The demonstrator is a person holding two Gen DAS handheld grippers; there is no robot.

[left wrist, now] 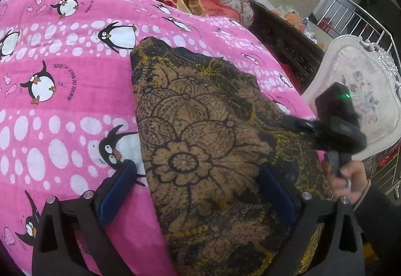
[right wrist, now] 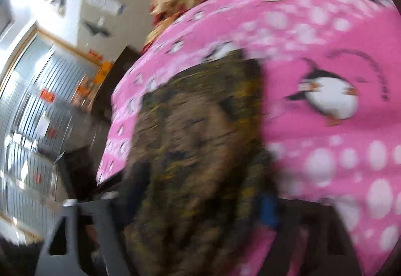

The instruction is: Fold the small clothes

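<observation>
Blue-padded left gripper [left wrist: 198, 185], frame bottom: jaws wide apart, straddling the brown floral cloth [left wrist: 200, 130] at centre on the pink penguin blanket [left wrist: 62, 75]. Right gripper [left wrist: 285, 121], centre right: jaw state cannot be told.

Soft, even daylight fills both views, with no hard shadows on the pink penguin blanket [left wrist: 62, 105]. The left wrist view is sharp (only the fisheye rim bends and darkens). The right wrist view is smeared by motion blur; left of the blanket, a window [right wrist: 27, 90] glares white.
</observation>
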